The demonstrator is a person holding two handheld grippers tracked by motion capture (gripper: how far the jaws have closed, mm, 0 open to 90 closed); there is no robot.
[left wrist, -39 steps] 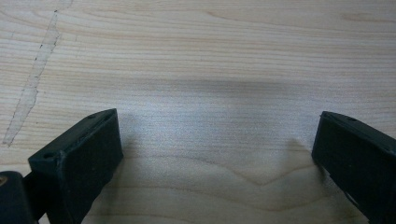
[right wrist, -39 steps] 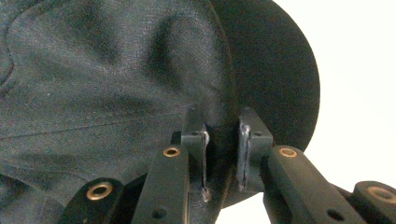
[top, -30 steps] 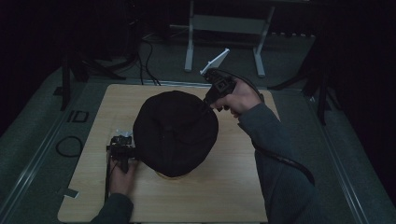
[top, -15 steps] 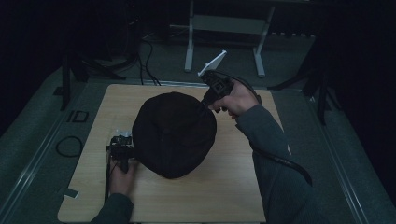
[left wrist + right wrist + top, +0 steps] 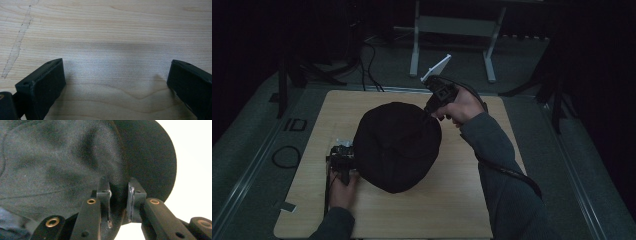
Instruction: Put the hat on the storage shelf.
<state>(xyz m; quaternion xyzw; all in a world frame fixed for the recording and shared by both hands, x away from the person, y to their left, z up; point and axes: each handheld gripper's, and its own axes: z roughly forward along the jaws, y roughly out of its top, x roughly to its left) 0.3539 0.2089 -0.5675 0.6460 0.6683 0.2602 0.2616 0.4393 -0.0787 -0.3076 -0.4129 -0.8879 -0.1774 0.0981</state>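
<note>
While the right gripper (image 5: 119, 195) pinches the black hat (image 5: 397, 145) at its far edge, the left gripper (image 5: 115, 82) rests open on the table (image 5: 452, 200).

A large black hat (image 5: 398, 146) lies in the middle of a pale wooden counter (image 5: 452, 200), its dark cloth covering much of the board. The right gripper (image 5: 432, 111) comes in from the far right side, held in a hand (image 5: 460, 106) with a grey sleeve (image 5: 497, 165), and its jaws meet the hat's far right edge, pinched on the cloth. A grey three-cornered plate (image 5: 435, 68) stands up from its top, and its cable (image 5: 507, 172) trails along the forearm. The left gripper (image 5: 343, 161) lies low on the counter at the hat's left edge, touching it, with a hand behind it. Beyond the counter, a metal frame (image 5: 452, 35) stands on the dark floor.
</note>
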